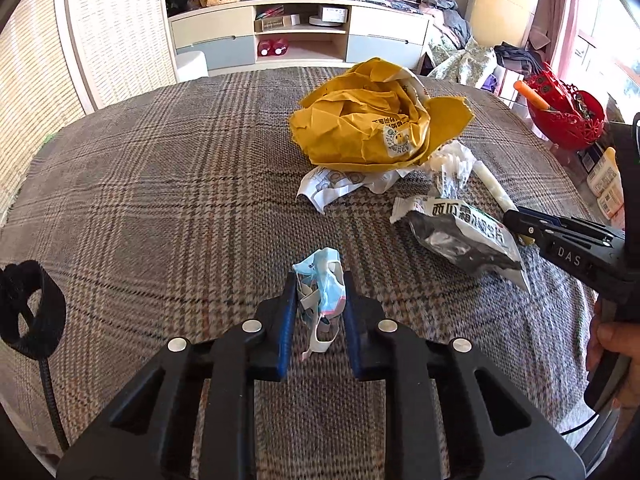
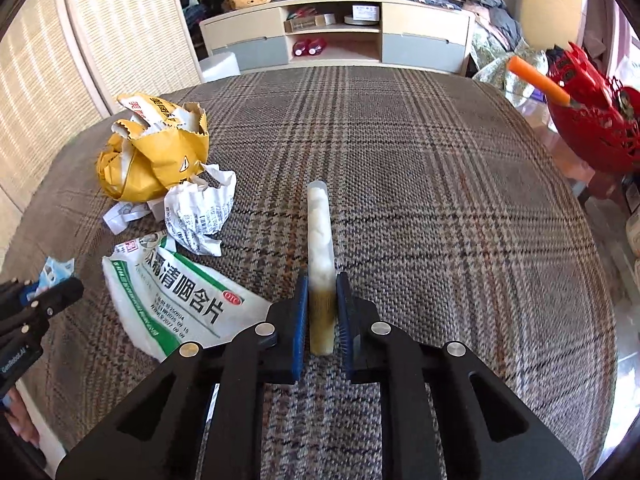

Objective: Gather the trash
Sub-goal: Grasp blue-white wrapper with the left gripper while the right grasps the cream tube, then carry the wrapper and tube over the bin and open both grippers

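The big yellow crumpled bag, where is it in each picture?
Left wrist view: the yellow crumpled bag sits upper middle-right, beyond the left gripper.
Right wrist view: the bag sits at the upper left.
Shared landmark: the red basket at the right edge in both.

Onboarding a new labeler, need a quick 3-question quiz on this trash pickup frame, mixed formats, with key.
1. True or false: the left gripper is shut on the crumpled blue wrapper.
2. Multiple choice: what does the right gripper hold? A) the yellow paper bag B) the white tube C) the green and white lozenge pouch
3. Fill in: the orange stick pokes out of the red ____ beside the plaid cloth.

Key
1. True; its fingers press the wrapper from both sides.
2. B; gripped at its yellowish end, the rest pointing away from the camera.
3. basket
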A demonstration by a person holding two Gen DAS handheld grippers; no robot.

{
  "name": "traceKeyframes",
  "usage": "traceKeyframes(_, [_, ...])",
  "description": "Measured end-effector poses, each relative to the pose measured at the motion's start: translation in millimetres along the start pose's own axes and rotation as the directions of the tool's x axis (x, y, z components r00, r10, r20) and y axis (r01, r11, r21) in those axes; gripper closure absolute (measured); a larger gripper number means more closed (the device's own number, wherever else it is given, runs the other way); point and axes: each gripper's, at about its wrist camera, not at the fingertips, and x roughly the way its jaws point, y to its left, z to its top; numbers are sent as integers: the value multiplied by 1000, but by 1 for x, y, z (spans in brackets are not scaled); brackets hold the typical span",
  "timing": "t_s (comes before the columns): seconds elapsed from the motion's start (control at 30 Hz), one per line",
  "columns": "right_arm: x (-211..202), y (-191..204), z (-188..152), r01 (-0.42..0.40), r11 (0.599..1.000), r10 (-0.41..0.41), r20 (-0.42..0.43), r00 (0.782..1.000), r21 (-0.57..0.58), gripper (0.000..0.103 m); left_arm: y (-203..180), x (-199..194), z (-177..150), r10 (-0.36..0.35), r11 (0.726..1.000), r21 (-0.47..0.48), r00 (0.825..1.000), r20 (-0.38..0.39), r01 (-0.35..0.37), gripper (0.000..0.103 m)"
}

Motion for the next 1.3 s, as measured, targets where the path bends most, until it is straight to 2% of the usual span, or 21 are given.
traceKeyframes(0.2, [-22,-3,-17,-28,1000,28,-52,998,-5,88,-9,-27,-20,14,999,36,1000,3,-14,84])
traceKeyframes(0.5, [-59,-1,-80,-58,998,59,-99,993,8,88,-28,-62,-72,-39,997,64,999,-12,39,85])
traceKeyframes(0.77, [-107,8,-122,-132,991,132,-50,990,-1,88,-44,-100,-117,-108,992,63,994,11,107,85])
traceKeyframes(1.03, [-143,22,-173,-197,980,197,2,980,-2,88,-54,-132,-155,-133,990,62,989,59,129,85])
traceKeyframes(1.17, [-153,27,-198,-221,975,221,13,975,2,88,-56,-135,-176,-152,987,51,987,48,149,85])
traceKeyframes(1.3, [-151,33,-219,-234,972,234,-9,972,-5,88,-63,-126,-202,-164,986,44,987,5,163,85])
